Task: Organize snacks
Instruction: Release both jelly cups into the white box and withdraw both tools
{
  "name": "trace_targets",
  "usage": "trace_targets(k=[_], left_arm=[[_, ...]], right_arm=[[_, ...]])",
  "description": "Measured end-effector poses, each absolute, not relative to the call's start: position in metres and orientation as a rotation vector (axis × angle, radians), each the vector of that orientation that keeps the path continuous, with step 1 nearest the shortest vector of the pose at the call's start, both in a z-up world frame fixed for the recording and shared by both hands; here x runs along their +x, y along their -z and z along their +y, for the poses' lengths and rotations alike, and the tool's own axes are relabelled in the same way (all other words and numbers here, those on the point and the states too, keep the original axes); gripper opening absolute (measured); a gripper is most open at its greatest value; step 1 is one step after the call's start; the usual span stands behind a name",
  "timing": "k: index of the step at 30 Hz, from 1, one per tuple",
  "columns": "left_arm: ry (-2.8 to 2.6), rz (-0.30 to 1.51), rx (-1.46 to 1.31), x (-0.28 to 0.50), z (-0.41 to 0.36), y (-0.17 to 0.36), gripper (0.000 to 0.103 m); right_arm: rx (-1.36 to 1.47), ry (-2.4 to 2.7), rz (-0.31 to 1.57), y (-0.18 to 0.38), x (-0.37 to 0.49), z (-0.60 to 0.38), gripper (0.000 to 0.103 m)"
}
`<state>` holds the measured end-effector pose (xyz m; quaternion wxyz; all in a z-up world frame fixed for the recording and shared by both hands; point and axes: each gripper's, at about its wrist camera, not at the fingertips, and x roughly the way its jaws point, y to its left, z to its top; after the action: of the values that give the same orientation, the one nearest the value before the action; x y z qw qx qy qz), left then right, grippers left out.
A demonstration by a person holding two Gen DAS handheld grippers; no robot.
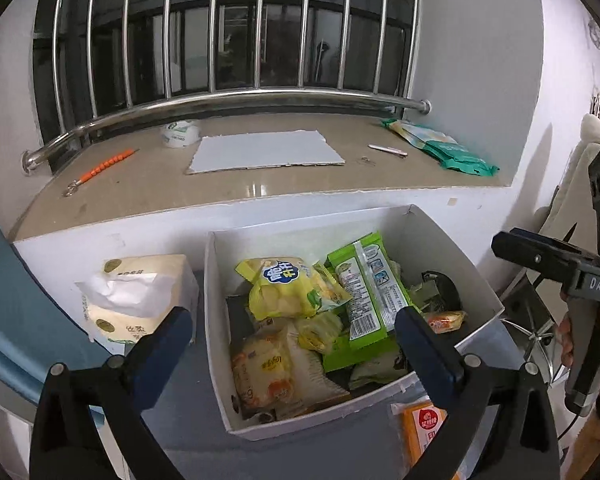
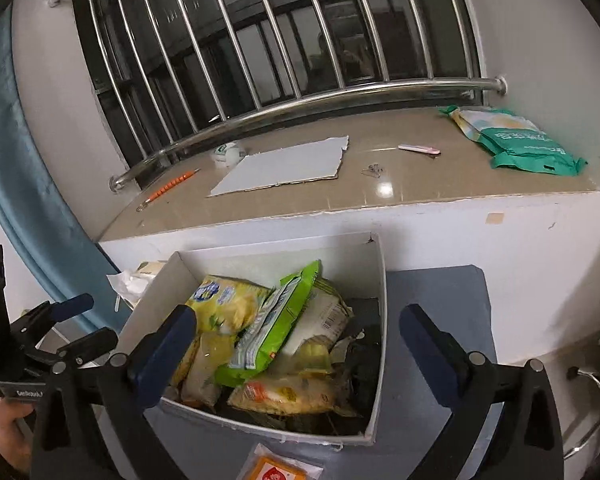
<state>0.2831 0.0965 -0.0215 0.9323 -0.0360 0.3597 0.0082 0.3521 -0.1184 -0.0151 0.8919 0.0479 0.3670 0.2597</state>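
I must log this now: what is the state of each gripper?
Left gripper: open, holding nothing, above the white cardboard snack box.
Right gripper: open, holding nothing.

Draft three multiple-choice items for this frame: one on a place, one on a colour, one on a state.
1. Where is the tissue pack?
A. in the box
B. beside the box, outside it
C. on the sill

2. What colour is the beaded pen on the sill?
A. orange
B. blue
C. black

3. How stands the left gripper?
A. shut on a snack
B. shut, empty
C. open, empty

Key: 1 B, it stands against the white box outside its wall; 2 A, orange beads show; 3 C, fingers wide apart, nothing gripped.
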Motion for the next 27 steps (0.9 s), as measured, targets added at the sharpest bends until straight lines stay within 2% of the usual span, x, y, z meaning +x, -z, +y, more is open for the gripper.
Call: trace_targets(k=[6, 11, 20, 27], left_arm=[[-0.011, 0.703, -0.064, 0.256, 0.094, 0.008, 0.103], [0.013, 0.662, -0.077, 0.197, 0.084, 0.006, 0.103], [0.032, 0.677, -0.171, 0.078, 0.060, 0.063, 0.103], [0.023, 0.685, -0.177, 0.045, 0.049, 0.079, 0.103]], right_arm=[[0.083, -0.548, 0.733, 0.005, 0.324, -0.123, 0.103], [0.092, -0.574, 0.716, 0.001, 0.271, -0.134, 0.103], [0.142, -0.539, 0.805, 0.068, 0.156, -0.169, 0.103], [0.143, -0.503, 0.891, 0.103, 0.134, -0.164, 0.103]])
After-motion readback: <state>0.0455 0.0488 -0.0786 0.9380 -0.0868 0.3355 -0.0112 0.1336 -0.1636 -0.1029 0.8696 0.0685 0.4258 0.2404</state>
